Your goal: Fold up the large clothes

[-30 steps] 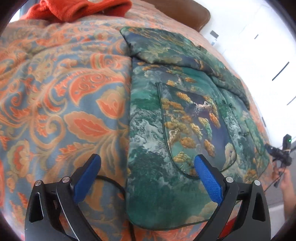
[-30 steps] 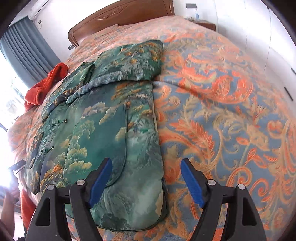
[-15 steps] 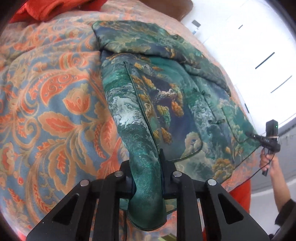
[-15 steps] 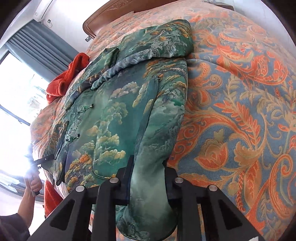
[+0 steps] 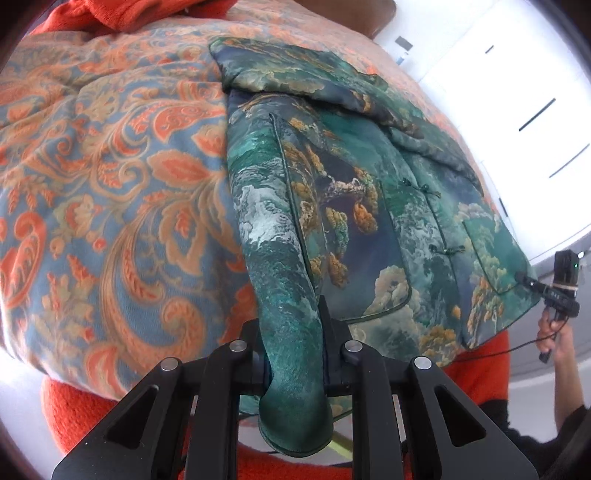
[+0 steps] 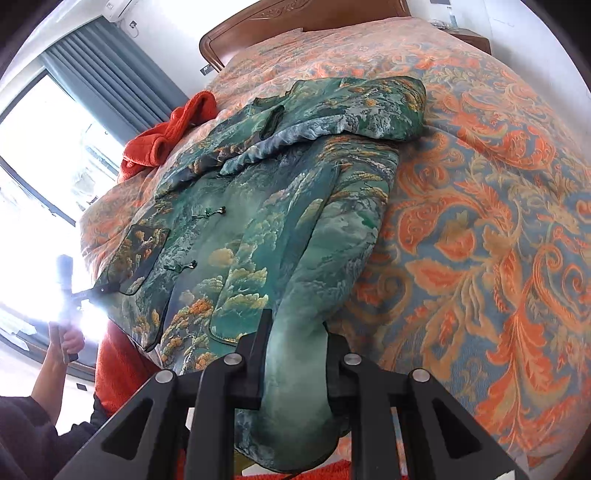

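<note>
A green brocade jacket (image 5: 351, 177) with knot buttons lies front up on the bed, its sleeves folded across the chest. My left gripper (image 5: 291, 317) is shut on the hem corner nearest it, and the cloth bunches up between the black jaws. In the right wrist view the jacket (image 6: 258, 229) shows from the other side, with my right gripper (image 6: 297, 332) shut on the opposite hem corner. Each gripper also shows small in the other's view, held in a hand: the right gripper (image 5: 524, 277) and the left gripper (image 6: 103, 290), each at a jacket corner.
An orange and blue paisley bedspread (image 5: 110, 184) covers the bed. A red-orange knit cloth (image 6: 166, 136) lies beside the jacket's collar end, and more red cloth (image 5: 92, 417) hangs at the near bed edge. A wooden headboard (image 6: 295, 18) and grey curtains (image 6: 110, 81) stand behind.
Both grippers were open over the jacket's hem corners a second ago. They have shut on the cloth and drawn the hem up and back toward the near edge of the bed.
</note>
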The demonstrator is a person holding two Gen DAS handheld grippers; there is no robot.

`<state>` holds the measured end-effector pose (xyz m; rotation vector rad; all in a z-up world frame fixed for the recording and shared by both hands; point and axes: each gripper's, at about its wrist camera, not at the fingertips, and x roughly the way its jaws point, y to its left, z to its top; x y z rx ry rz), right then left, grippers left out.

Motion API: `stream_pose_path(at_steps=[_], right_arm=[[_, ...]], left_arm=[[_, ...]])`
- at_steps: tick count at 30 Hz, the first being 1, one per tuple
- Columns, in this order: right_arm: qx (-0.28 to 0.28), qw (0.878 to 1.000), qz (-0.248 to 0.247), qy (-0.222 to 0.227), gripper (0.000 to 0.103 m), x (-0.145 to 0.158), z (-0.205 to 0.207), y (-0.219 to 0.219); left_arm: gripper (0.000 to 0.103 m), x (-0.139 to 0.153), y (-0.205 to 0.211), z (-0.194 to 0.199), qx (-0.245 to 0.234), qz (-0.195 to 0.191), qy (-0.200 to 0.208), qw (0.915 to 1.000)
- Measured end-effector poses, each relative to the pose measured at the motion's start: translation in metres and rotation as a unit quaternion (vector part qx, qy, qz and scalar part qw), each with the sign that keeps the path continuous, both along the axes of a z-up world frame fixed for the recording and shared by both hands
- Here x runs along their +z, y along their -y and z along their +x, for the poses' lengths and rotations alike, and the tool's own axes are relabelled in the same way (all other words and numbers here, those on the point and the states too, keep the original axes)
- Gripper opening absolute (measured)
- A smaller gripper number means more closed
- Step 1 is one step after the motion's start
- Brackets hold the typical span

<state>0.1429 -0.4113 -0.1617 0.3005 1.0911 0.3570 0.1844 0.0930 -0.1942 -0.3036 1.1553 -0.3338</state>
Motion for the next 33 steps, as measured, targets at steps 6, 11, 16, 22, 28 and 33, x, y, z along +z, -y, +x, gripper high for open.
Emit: stream_pose_path(at_steps=[6,11,16,22,28,33], right_arm=[[-0.029,1.000,0.010,0.000,0.028,-0.025,-0.004,0.010],[-0.052,0.998,0.000,-0.017,0.051,-0.039,0.008,0.016],[-0.042,0.999,0.015,-0.028,0.054,-0.040,-0.002,0.021],[-0.017,0.998,0.033,-0.055,0.024,-0.049,0.000,0.018],[-0.012,0.997,0.051,-0.052,0.017,-0.029,-0.015,0.016],[-0.013,0.995,0.065,-0.068,0.016,-0.022,-0.047,0.018]], left_arm=[[0.052,-0.023,-0.005,0.015,0.027,0.015,-0.002,0.9995],[0.065,-0.024,-0.011,0.008,0.030,0.004,-0.006,0.9995],[0.071,-0.030,-0.003,0.000,0.015,0.015,-0.009,0.9997],[0.012,-0.030,0.004,-0.003,0.009,0.003,-0.036,0.9993],[0.011,-0.009,-0.001,-0.025,0.008,0.003,-0.037,0.9993],[0.010,0.009,-0.007,-0.062,-0.002,0.001,-0.049,0.9988]])
